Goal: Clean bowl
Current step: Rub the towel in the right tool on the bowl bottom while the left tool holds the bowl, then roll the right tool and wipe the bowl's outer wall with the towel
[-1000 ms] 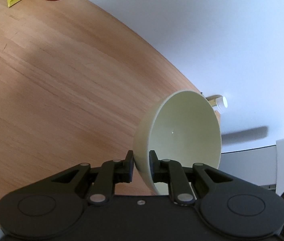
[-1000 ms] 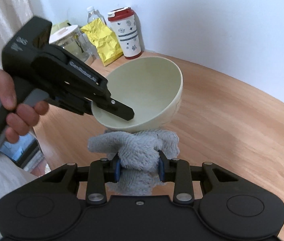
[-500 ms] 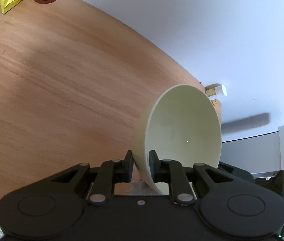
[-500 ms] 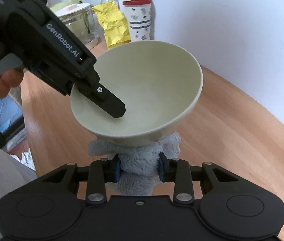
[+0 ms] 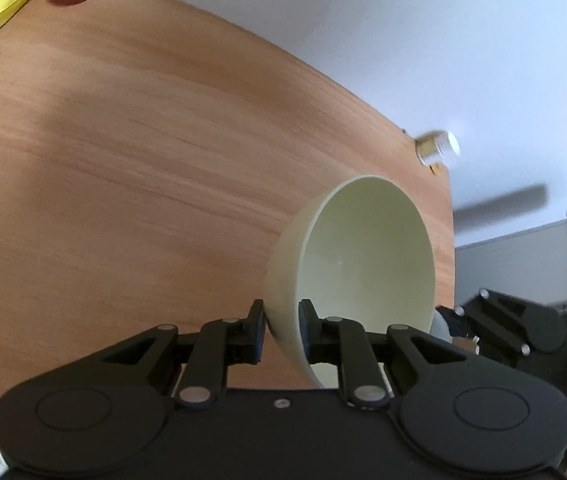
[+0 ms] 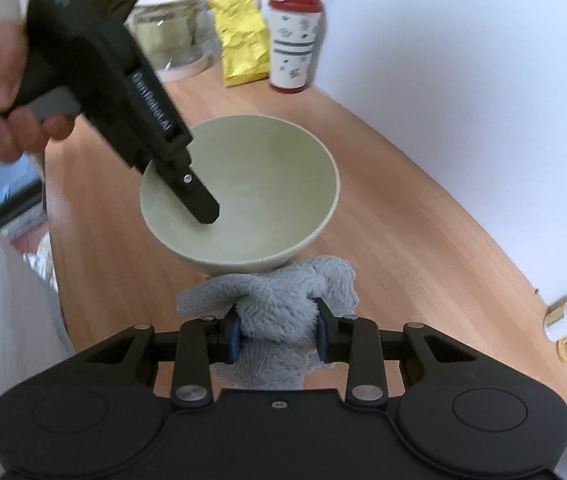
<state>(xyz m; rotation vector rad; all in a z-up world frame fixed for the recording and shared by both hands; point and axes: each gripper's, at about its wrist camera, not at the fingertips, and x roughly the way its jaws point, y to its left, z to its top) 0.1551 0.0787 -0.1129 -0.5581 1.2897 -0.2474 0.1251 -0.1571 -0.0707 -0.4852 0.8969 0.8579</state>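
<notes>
Since a sec ago I've swung the bowl (image 6: 243,188) round w/ my left gripper (image 5: 281,330) so the opening faces up toward my right-wrist cam; before it was tipped more side-on. The cloth (image 6: 279,312) sits right under the bowl's near wall, pressed against its outside or v. close; can't tell for sure if it's touching.

Left gripper: clamped on the bowl's rim, one finger inside, one outside, bowl held off the table (image 5: 123,140). Right gripper (image 6: 277,334): clenched on the grey cloth, bunched between the pads.

What it means, imo: inside looks plain and pale, no obvious dirt visible, so prob I'm on the outer wall/base now, or re-angling to get the cloth in over the rim. Next move needs the cloth lifted up & into the bowl, or rubbed round underneath. Risk: rim grip is narrow, pushing hard w/ the cloth could twist the bowl out of the fingers.

Cup (image 6: 293,40) and yellow bag (image 6: 243,44) stand well away at the table's far end.
</notes>
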